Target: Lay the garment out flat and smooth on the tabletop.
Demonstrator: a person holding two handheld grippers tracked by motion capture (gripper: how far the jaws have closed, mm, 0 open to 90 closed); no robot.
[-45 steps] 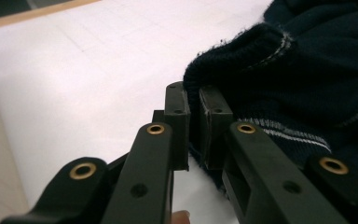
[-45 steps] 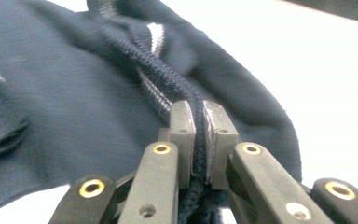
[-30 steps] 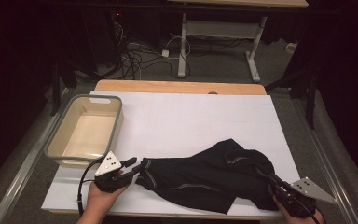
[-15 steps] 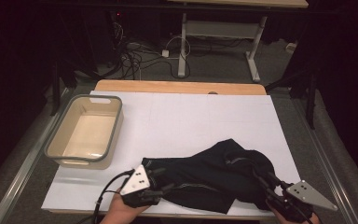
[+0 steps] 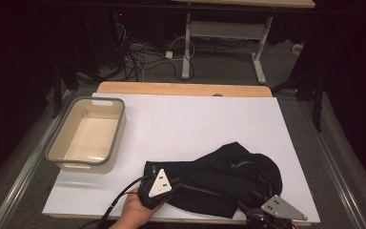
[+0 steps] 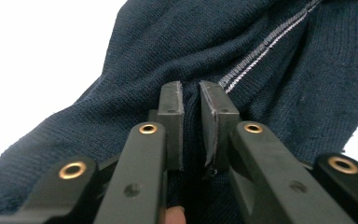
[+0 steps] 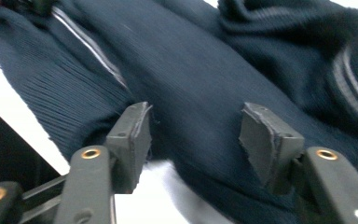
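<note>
1. Dark navy knit sweater (image 5: pixel 219 179) lies bunched on the white table surface (image 5: pixel 195 124), towards the near edge and right of centre; its bulk sits nearer the near-right corner than the left one.
2. L gripper (image 5: pixel 158 187) is at the sweater's left end, close to the near edge, held by a hand (image 5: pixel 136 212) that comes in from the bottom; its cable trails off to the near-left.
3. L jaws: in the left gripper view the L gripper (image 6: pixel 192 93) has its two pads nearly together w/ a fold of navy knit pinched between them, so it's clamped on the sweater (image 6: pixel 242 51). They've just been closing.
4. A pale stitched seam line runs diagonally across the knit just right of those pads in that view.
5. R gripper (image 5: pixel 274 210) is at the sweater's right end, by the near-right corner, partly cut by the frame's bottom.
6. R jaws: in the right gripper view the R gripper (image 7: pixel 193 130) stands w/ pads well apart, sweater (image 7: pixel 191 79) cloth lying across the gap, pads not pressing on it, so released. They've just been opening.
7. Beige tub w/ grey rim (image 5: pixel 119 126) sits near the left edge of the surface, well apart from the sweater.
</note>
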